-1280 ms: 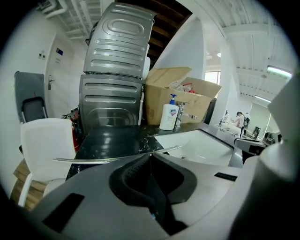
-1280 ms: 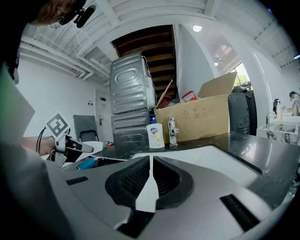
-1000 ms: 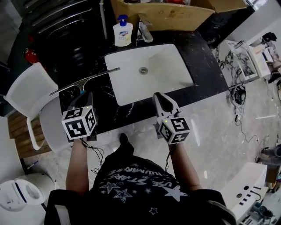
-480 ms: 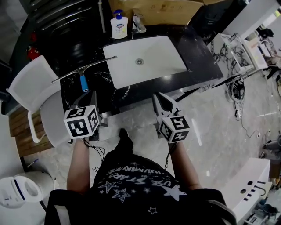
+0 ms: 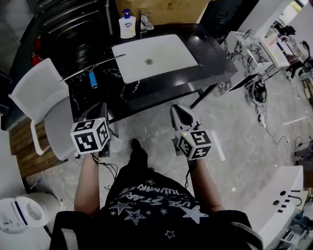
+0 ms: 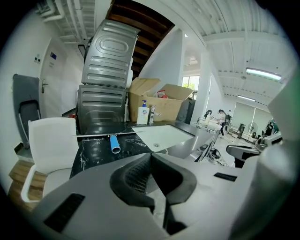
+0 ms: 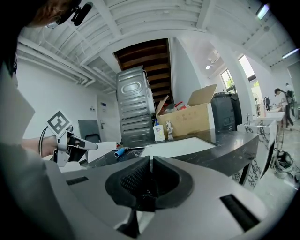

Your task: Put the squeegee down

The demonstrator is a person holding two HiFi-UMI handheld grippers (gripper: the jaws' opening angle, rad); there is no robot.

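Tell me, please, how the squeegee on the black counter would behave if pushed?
The squeegee probably pivots rather than rolls: its long thin blade lies flat across the counter. It looks light and stiff, with a slim metal bar and short blue handle. The glossy counter would likely let it slide.

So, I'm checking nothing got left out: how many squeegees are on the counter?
1. The squeegee lies on the black counter, left of the white sink, blue handle toward the near edge. The cardboard box might hide others.

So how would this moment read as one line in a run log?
squeegee: lying on black counter, beside sink | left hand-held gripper: shut, empty | right hand-held gripper: shut, empty
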